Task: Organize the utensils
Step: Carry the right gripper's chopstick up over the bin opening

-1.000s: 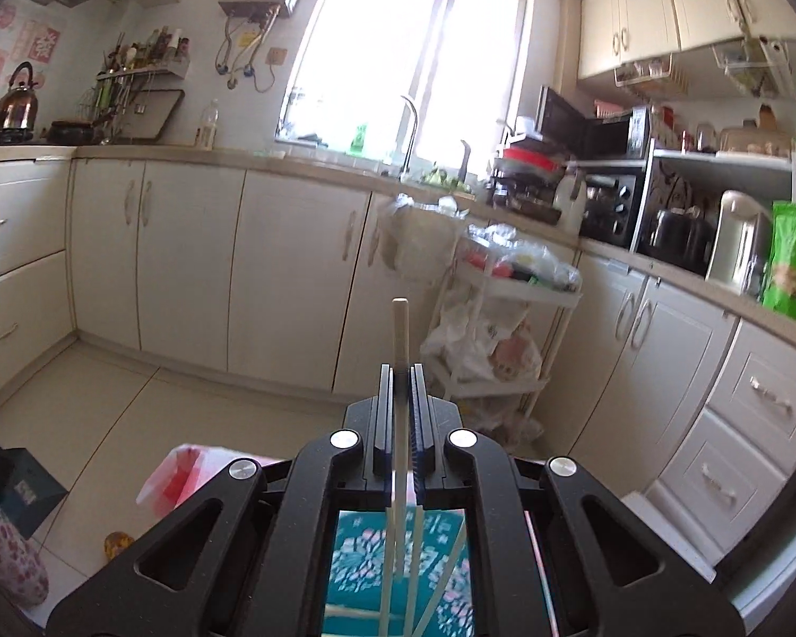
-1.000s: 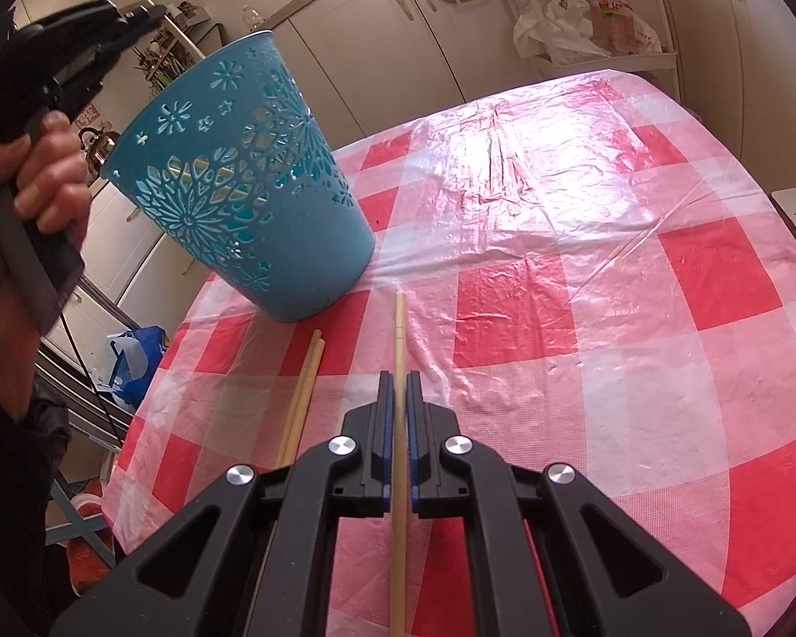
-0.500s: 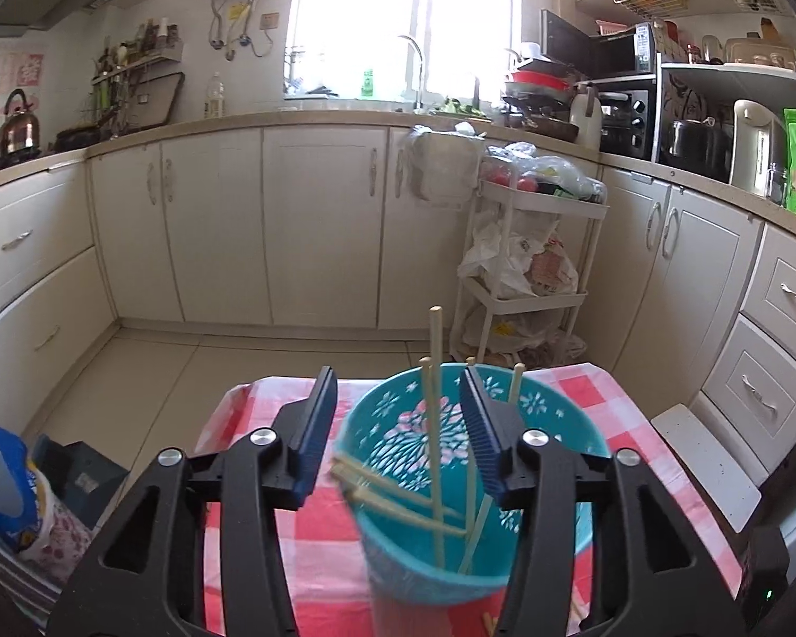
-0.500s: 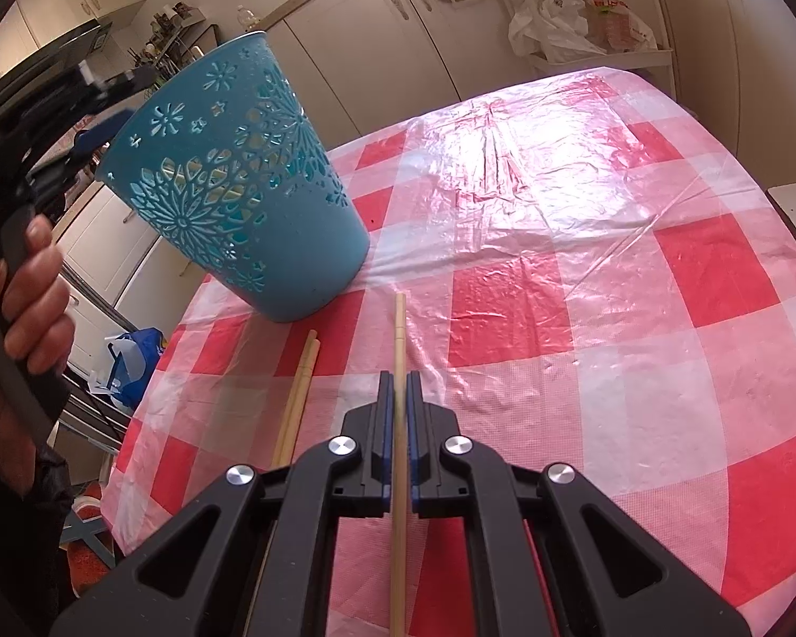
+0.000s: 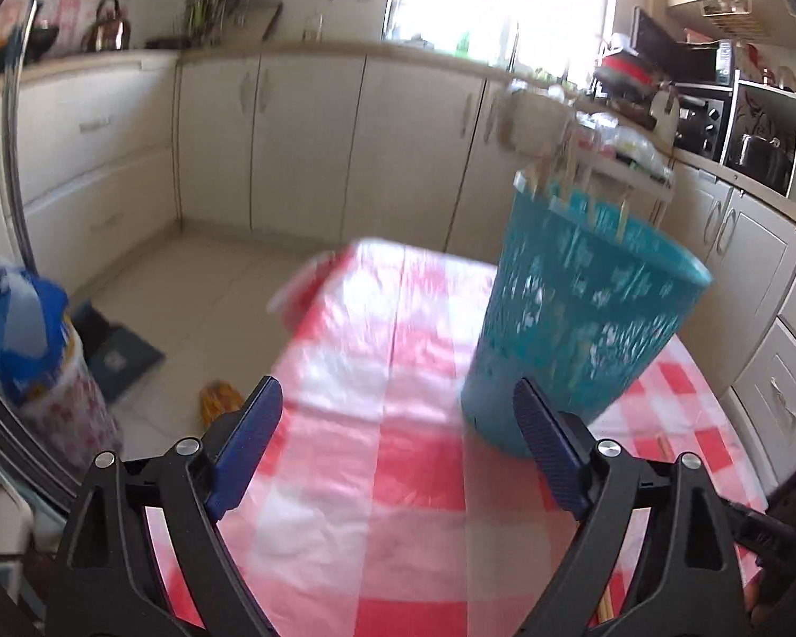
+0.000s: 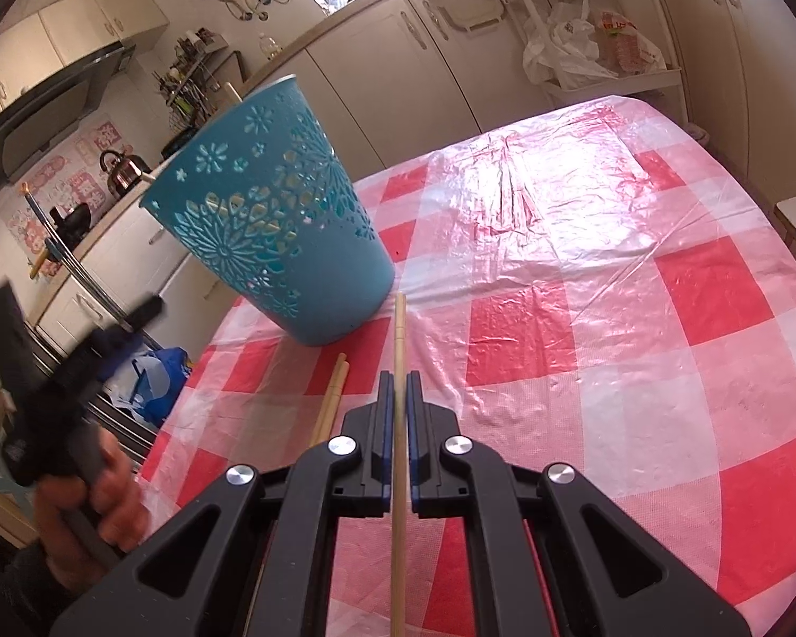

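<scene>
While right tool (image 6: 396,387) pinches chopstick (image 6: 398,424) at lower centre, teal basket (image 6: 276,223) stands on desk (image 6: 610,265), upper left. Left tool (image 5: 395,427) spread, empty. Advise: lift chopstick clear, tip upright over rim, then release. Two loose chopsticks (image 6: 331,398) partly hidden behind tool. Left view motion-blurred; basket contents indistinct.

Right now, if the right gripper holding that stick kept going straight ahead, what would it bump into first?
Probably the teal basket. The right gripper holds a chopstick whose tip sits just short of the basket's base, so the stick would touch there first. Depth is hard to judge.
</scene>
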`<state>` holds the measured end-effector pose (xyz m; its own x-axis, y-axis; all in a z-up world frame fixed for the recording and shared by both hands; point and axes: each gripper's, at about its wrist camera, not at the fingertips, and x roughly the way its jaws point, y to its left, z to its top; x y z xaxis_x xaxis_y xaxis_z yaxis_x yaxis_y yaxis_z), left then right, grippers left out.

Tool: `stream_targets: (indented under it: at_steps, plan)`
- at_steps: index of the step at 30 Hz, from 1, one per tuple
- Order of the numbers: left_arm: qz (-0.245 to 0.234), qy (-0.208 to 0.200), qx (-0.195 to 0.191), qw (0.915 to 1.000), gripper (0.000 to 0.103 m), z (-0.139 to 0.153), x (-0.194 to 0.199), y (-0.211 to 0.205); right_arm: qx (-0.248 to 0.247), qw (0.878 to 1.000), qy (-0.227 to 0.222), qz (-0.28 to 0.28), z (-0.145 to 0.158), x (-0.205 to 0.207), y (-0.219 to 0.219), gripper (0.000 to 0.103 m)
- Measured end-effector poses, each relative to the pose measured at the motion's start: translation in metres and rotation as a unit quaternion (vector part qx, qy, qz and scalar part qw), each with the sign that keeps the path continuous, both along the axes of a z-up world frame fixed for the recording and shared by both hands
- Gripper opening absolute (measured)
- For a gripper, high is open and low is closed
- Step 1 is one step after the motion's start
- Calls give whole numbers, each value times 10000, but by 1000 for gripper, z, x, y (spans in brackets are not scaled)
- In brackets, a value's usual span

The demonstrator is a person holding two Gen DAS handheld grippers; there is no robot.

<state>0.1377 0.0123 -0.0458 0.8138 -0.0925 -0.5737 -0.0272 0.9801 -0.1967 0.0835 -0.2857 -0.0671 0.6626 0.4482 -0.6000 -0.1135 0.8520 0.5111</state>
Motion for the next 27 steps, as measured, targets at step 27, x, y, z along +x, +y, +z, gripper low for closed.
stream_targets:
  at_steps: [27]
  plan:
    - [-188,564,-635,9962,85,-32,14,11,568,9798,-1917,69,186,88,53,5]
